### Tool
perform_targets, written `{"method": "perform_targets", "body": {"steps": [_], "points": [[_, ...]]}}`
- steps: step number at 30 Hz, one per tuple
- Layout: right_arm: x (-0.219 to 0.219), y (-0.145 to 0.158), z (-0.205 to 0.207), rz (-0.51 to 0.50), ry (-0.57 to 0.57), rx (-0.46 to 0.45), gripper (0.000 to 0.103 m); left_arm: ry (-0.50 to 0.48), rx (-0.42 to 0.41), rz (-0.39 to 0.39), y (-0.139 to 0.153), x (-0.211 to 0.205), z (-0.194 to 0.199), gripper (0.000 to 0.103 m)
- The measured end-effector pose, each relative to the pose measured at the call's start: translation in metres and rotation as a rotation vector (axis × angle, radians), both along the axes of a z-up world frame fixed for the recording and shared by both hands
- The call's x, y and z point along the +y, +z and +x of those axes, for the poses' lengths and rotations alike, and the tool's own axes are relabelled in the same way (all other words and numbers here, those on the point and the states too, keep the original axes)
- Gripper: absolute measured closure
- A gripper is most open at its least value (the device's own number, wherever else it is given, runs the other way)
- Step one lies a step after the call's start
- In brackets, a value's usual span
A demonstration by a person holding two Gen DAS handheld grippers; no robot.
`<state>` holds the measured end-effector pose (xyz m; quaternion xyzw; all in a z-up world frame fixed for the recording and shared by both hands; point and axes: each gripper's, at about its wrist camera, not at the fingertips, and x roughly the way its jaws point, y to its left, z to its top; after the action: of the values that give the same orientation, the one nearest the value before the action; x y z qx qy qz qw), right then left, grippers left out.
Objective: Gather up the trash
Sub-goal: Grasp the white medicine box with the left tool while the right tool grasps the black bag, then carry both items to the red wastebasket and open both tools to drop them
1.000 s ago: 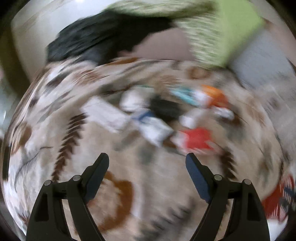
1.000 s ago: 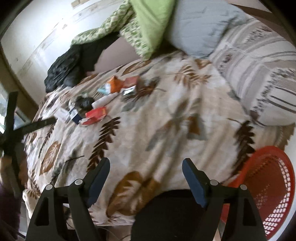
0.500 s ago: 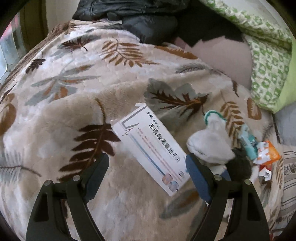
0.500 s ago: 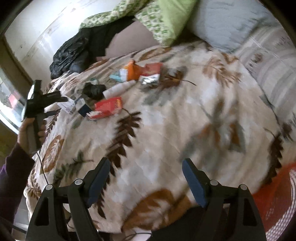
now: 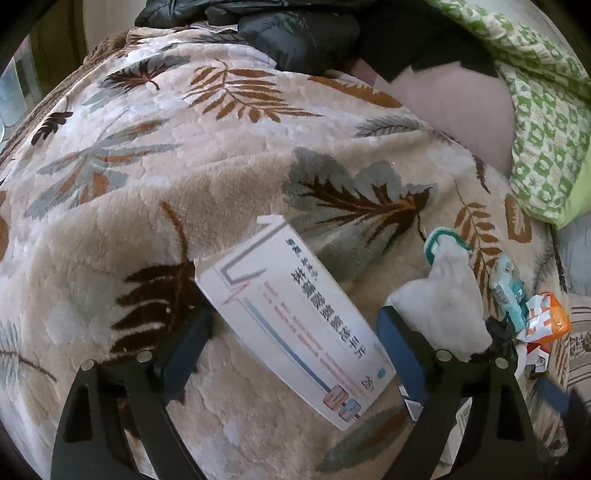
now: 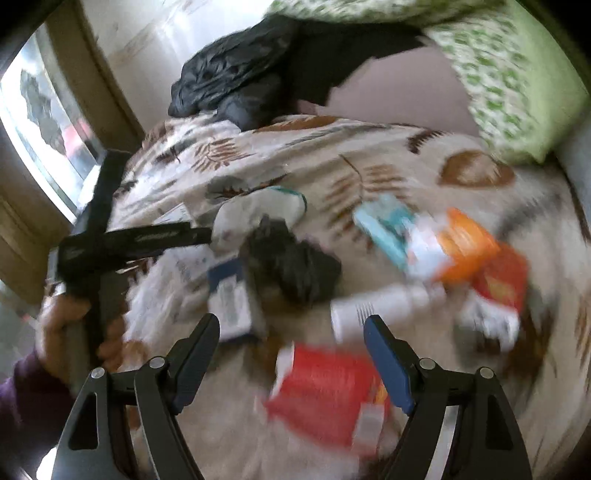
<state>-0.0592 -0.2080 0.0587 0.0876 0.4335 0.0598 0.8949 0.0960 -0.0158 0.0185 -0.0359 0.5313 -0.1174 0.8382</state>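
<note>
A long white medicine box (image 5: 295,325) lies slantwise on the leaf-patterned blanket (image 5: 166,177). My left gripper (image 5: 293,320) hangs low over the box with a finger on each side; its jaws are opening and the pads do not press on it. Right of it are a white crumpled cloth (image 5: 443,306), a teal packet (image 5: 506,284) and an orange packet (image 5: 546,321). My right gripper (image 6: 291,323) is open above the blurred pile: a red packet (image 6: 325,391), a white tube (image 6: 380,306), a black crumpled lump (image 6: 295,262) and a blue-and-white box (image 6: 232,299).
A black jacket (image 5: 295,33) is heaped at the far side of the bed. A green patterned pillow (image 5: 546,122) lies to the right. In the right wrist view a hand (image 6: 74,325) holds the left gripper (image 6: 129,240) at the bed's left edge, by a window (image 6: 44,122).
My left gripper came down close over the white box and its jaws widened a little. My right gripper swept left across the bed to the pile; the red basket left its view.
</note>
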Motion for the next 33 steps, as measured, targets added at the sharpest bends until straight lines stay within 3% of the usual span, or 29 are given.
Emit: {"method": "perform_targets", "body": {"steps": [2, 5, 8, 9, 10, 11, 12, 17, 26, 33], "points": [[0.006, -0.004, 0.023, -0.039, 0.025, 0.006, 0.02, -0.012, -0.01, 0.011, 0.0, -0.001, -0.001, 0.014], [0.014, -0.016, 0.052, -0.073, 0.056, 0.037, 0.02, -0.043, -0.055, 0.054, 0.0, -0.005, -0.008, 0.025], [0.016, -0.027, 0.071, -0.077, 0.059, 0.046, 0.02, -0.078, -0.088, 0.072, 0.006, -0.009, -0.014, 0.056], [0.013, -0.027, 0.077, -0.056, 0.041, 0.054, 0.028, -0.087, -0.097, 0.088, 0.008, -0.01, -0.016, 0.084], [0.01, -0.027, 0.078, -0.034, 0.031, 0.061, 0.039, -0.095, -0.098, 0.115, 0.009, -0.012, -0.017, 0.09], [0.007, -0.026, 0.08, 0.004, 0.026, 0.071, 0.053, -0.101, -0.099, 0.119, 0.01, -0.012, -0.018, 0.09], [0.006, -0.024, 0.079, 0.016, 0.021, 0.075, 0.058, -0.104, -0.099, 0.113, 0.011, -0.01, -0.02, 0.09], [0.01, -0.015, 0.06, 0.028, 0.027, 0.068, 0.061, -0.081, -0.099, 0.088, 0.021, 0.008, -0.031, 0.09], [0.01, 0.03, -0.003, 0.072, -0.009, -0.013, 0.062, -0.099, -0.156, 0.047, 0.065, 0.031, -0.087, 0.09], [0.003, 0.048, -0.063, 0.127, -0.057, -0.042, 0.062, -0.167, -0.264, 0.076, 0.106, 0.025, -0.151, 0.09]]}}
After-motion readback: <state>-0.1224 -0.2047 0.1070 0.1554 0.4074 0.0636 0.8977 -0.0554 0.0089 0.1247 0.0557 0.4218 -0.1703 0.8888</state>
